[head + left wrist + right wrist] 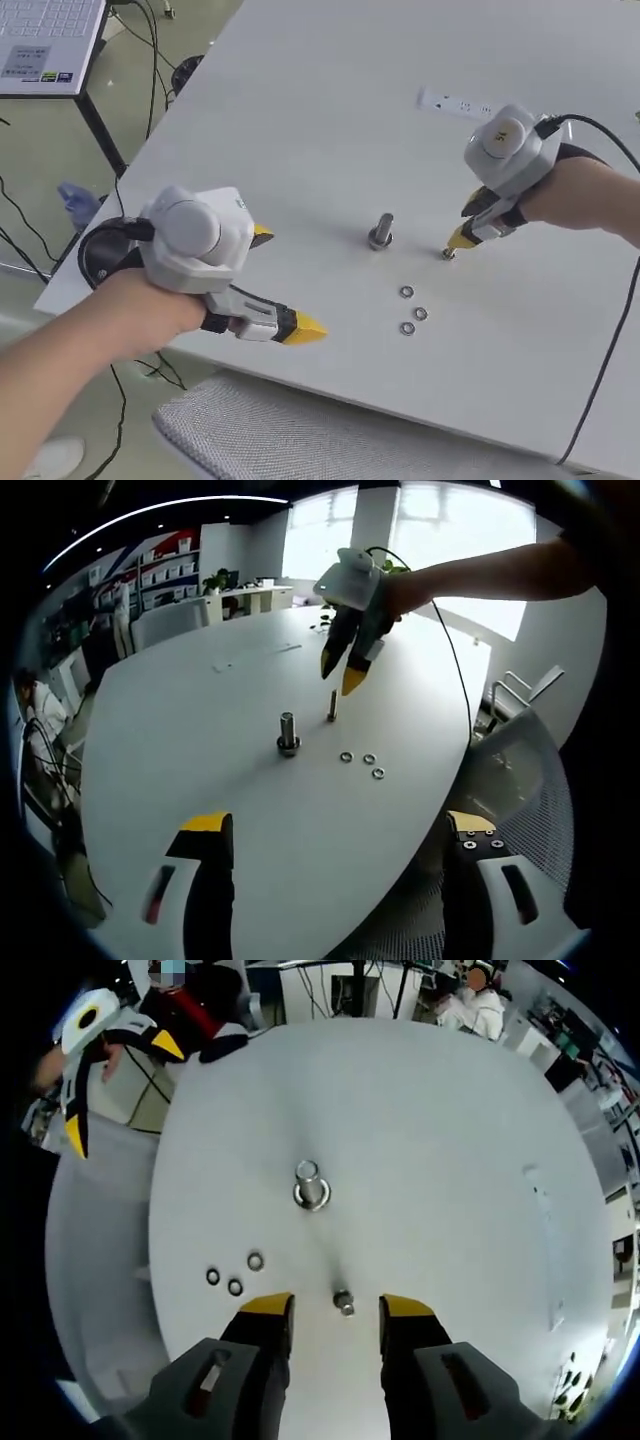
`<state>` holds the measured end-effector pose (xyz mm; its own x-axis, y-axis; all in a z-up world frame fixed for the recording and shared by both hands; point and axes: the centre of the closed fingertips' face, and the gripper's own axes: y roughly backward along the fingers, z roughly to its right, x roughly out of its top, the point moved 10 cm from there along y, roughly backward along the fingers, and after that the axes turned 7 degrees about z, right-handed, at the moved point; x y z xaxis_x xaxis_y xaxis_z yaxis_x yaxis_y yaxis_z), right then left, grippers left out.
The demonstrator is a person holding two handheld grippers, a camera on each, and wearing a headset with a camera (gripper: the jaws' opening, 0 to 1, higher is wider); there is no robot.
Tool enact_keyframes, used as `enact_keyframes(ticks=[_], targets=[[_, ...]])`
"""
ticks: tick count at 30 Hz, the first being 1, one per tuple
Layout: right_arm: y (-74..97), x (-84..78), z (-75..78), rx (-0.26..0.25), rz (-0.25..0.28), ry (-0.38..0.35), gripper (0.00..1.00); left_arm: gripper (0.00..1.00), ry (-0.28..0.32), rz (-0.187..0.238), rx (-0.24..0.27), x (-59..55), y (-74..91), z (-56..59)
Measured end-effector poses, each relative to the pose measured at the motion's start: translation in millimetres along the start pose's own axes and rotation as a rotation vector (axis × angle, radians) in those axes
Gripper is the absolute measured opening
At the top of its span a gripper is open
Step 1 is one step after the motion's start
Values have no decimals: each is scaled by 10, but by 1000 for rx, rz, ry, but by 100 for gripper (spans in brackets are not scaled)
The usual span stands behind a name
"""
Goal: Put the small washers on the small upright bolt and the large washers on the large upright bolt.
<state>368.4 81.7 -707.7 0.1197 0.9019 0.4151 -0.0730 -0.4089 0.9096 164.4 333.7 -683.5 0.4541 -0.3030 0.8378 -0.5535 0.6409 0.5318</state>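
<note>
On the white table [300, 120] stand a large upright bolt [380, 232] and, to its right, a small upright bolt [448, 253]. Three small washers [411, 311] lie flat in a cluster just in front of them. My right gripper [337, 1306] is open, with the small bolt [344, 1302] between its yellow tips and untouched by them; it holds nothing. My left gripper [285, 282] hovers wide open and empty at the near left table edge, well away from the bolts. In the left gripper view the large bolt [288, 733] and the washers [364, 763] lie ahead.
A white power strip [455, 103] lies at the back right of the table. A grey mesh chair [300, 440] sits under the near edge. A laptop [50, 40] rests on a side stand at the far left. A black cable [610, 340] trails from the right gripper.
</note>
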Motion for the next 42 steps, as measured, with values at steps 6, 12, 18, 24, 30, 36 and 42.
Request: enact_keyframes(ticks=[6,12,18,24,30,36,42], targets=[[36,18,-143,5,-9,41,35,86,15,-3,13,-21,-8,20],[51,56,-304,9,11,44,35,87,10,7,10,-11,-21,39],[25,101,-447,31,26,53,36,86,4,4,9,-14,-29,43],[-20,139,-655,51,34,66,35,85,2,1,11,-24,-13,36],[-77,116,-710,69,30,57,34,83,1,-4,10,-35,-3,51],[-125,121,-752,70,37,44,34,82,1,8,9,-48,28,59],[-248,109,-784,70,40,35,34,82,5,8,7,-81,19,54]])
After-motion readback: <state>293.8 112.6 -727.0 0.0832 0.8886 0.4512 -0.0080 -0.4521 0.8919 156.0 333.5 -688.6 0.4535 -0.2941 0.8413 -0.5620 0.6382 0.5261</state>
